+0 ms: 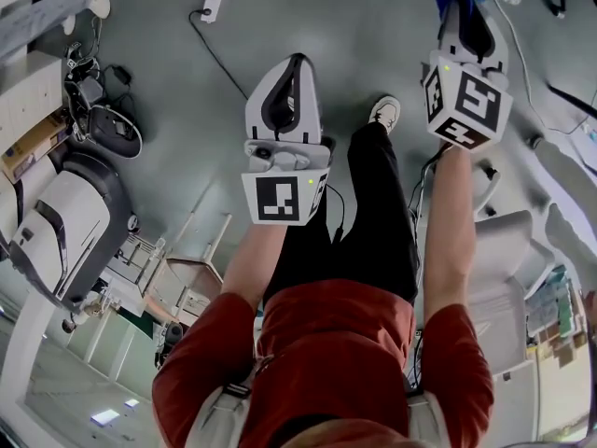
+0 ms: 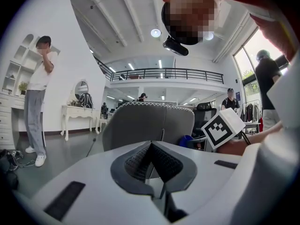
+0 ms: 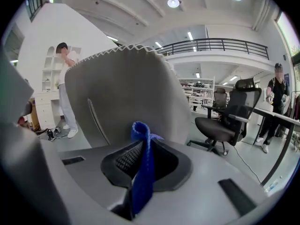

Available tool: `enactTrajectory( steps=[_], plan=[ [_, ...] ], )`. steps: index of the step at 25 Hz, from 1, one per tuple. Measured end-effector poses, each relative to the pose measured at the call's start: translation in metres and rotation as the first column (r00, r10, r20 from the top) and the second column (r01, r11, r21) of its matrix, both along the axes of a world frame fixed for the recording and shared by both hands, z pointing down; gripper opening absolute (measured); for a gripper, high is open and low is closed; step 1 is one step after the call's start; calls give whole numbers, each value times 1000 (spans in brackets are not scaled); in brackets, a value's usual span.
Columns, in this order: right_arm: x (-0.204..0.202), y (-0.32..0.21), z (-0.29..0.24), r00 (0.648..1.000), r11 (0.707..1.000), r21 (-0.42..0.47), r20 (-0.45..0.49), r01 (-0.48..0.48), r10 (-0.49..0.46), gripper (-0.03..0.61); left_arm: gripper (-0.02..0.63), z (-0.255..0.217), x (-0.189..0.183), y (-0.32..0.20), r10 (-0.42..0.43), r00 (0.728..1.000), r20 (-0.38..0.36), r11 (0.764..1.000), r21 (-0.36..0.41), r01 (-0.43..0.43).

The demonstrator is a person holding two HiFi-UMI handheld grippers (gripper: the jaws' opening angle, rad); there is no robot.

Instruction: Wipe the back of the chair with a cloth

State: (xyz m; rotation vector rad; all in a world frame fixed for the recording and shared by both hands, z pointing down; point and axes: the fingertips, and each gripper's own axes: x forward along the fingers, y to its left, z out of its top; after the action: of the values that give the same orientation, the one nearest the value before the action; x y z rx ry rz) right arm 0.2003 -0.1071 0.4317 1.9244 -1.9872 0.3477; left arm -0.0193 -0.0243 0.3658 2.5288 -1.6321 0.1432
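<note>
1. Currently, the right tool [image 3: 142,149] is clenched on a blue cloth [image 3: 142,177]. A narrow strip of it stands up between the closed jaws, with a folded end poking out past the tips.
2. The left tool [image 2: 151,156] has its jaws pressed together with nothing between them. It is held beside the right tool, both raised in front of the person.
3. The grey chair back [image 3: 126,88], edged with white stitching, stands directly ahead of the right tool. It is near the cloth, but no contact is visible.
4. Progress, as a judgement: the cloth is secured and aimed at the chair back, but wiping contact is not yet made. No view shows which areas, if any, are already wiped.
5. Remaining: press the cloth to the panel and stroke across it.
</note>
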Motion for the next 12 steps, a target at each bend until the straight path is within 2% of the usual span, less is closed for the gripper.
enactTrajectory(
  steps=[7, 12],
  plan=[
    [-70, -10, 13, 996, 995, -24, -6, 92, -92, 48, 13, 3, -51, 2, -59, 998, -2, 998, 1, 59],
    [-117, -17, 23, 990, 989, -45, -17, 143, -144, 48, 13, 6, -94, 1, -91, 996, 24, 996, 7, 91]
  ],
)
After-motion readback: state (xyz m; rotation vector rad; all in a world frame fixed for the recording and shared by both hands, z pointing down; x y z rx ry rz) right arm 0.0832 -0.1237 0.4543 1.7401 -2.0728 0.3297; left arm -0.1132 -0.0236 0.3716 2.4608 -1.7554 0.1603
